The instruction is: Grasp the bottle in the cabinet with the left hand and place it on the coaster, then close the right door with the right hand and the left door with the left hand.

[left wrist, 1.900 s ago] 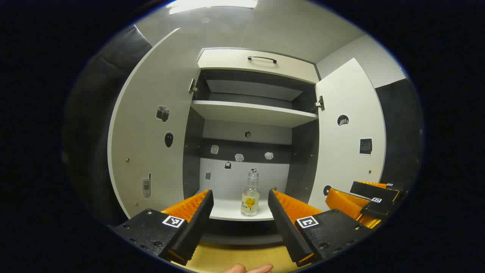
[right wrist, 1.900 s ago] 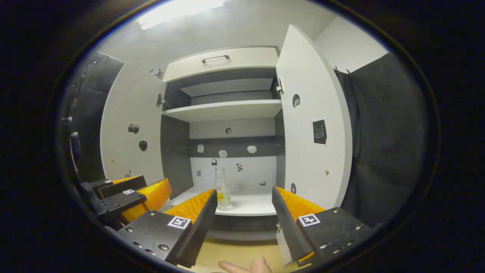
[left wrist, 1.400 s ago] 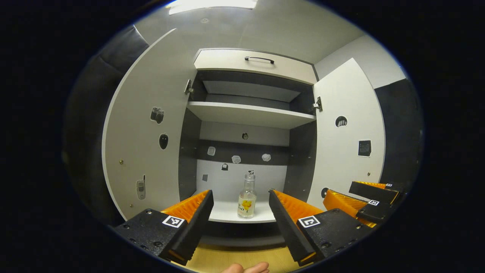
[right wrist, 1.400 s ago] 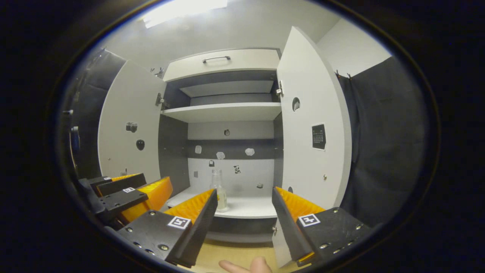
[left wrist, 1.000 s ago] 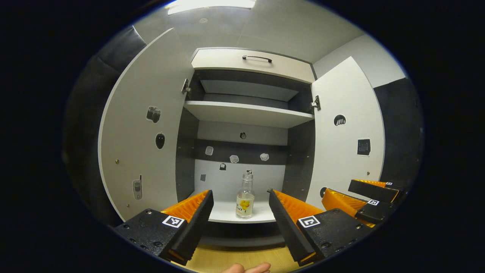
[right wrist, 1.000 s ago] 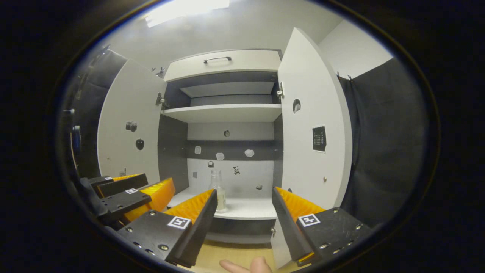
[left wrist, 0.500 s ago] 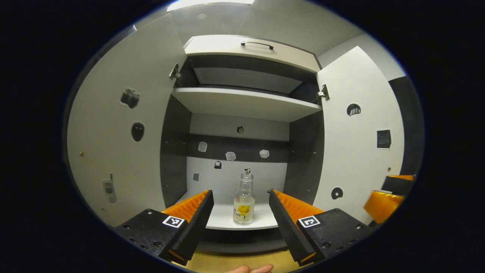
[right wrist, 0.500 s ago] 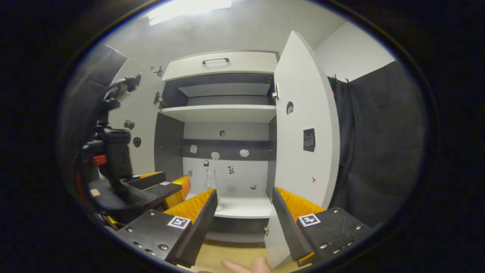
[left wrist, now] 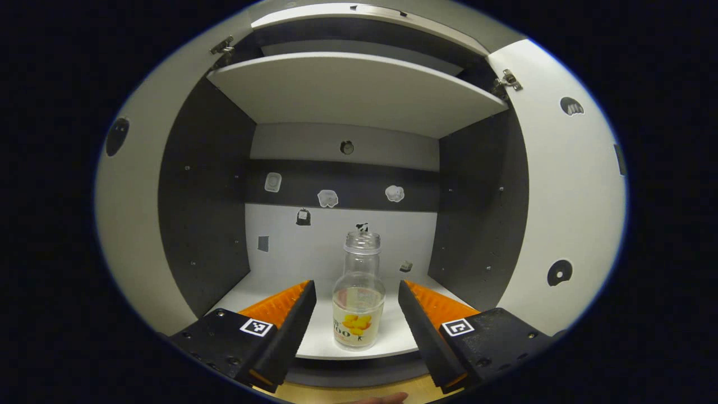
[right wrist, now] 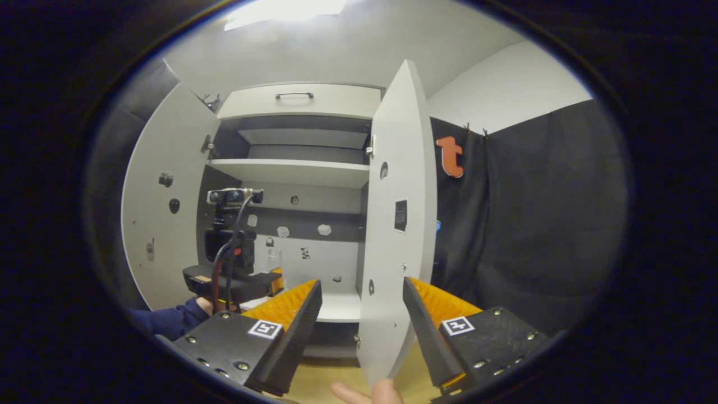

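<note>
The bottle [left wrist: 359, 292] stands upright on the lower shelf [left wrist: 387, 336] of the cabinet, near the front edge of that shelf, and nothing touches it. It is a clear glass bottle with a wide body, a narrower neck and an open mouth, and it has a label with a yellow picture on the body. Its long axis is vertical. In the left gripper view the bottle is straight ahead of the left gripper [left wrist: 354, 306], centred in the gap between the two fingers; the jaws are wide, with free space on each side of the bottle body, and the tips seem to be a little in front of the bottle, not yet around it. So I judge that the coming move is a short push straight forward into the cabinet, and then a closing on the body below the neck. The left gripper is clearly the nearer one: in the right gripper view it is seen, with a dark sleeve [right wrist: 168, 320] behind it, already at the mouth of the cabinet. The right gripper [right wrist: 362, 320] is farther back, its jaws also wide and holding nothing, and the edge of the right door [right wrist: 395, 235] is between its fingers. Both doors are open; the left door [right wrist: 162, 213] is swung far out.
</note>
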### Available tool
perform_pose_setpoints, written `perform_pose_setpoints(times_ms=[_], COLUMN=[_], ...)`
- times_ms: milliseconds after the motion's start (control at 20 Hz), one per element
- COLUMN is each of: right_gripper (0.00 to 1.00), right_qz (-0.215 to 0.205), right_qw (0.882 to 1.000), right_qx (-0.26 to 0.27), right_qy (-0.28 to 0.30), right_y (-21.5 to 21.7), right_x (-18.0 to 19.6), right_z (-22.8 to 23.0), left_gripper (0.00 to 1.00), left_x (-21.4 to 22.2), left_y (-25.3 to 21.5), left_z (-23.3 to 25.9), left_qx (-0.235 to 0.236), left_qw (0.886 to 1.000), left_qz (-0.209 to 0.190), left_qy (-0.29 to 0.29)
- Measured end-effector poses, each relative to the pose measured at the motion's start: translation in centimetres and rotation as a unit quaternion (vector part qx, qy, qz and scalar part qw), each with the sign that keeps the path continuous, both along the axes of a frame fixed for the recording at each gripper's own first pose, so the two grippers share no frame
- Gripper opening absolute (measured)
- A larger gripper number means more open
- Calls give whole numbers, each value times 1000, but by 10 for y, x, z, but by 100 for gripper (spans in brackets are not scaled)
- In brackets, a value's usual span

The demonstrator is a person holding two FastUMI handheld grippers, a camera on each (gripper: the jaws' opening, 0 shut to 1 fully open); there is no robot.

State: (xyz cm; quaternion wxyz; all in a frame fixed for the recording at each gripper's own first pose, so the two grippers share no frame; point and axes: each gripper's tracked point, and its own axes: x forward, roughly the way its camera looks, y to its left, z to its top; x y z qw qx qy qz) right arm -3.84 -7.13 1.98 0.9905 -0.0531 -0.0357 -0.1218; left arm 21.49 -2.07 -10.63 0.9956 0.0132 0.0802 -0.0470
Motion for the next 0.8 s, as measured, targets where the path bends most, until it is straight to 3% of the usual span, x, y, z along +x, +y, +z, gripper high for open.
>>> perform_pose_setpoints(times_ms=[250, 450, 600, 800], right_gripper=[88, 88, 88, 88], right_qz=[-23, -22, -18, -11], right_qw=[1000, 1000, 1000, 1000], right_qx=[1, 3, 3, 11], right_qy=[-5, -6, -7, -12], right_y=[-8, -8, -8, -10], right_x=[-6, -5, -5, -6], right_z=[1, -1, -1, 1], left_gripper=[94, 91, 81, 80], left_x=[36, 47, 48, 37], left_y=[5, 4, 2, -2], left_z=[-28, -51, -47, -48], left_qx=[1, -29, -42, -57], left_qw=[999, 994, 993, 991], left_qz=[21, 30, 21, 6], left_qy=[42, 105, 108, 122])
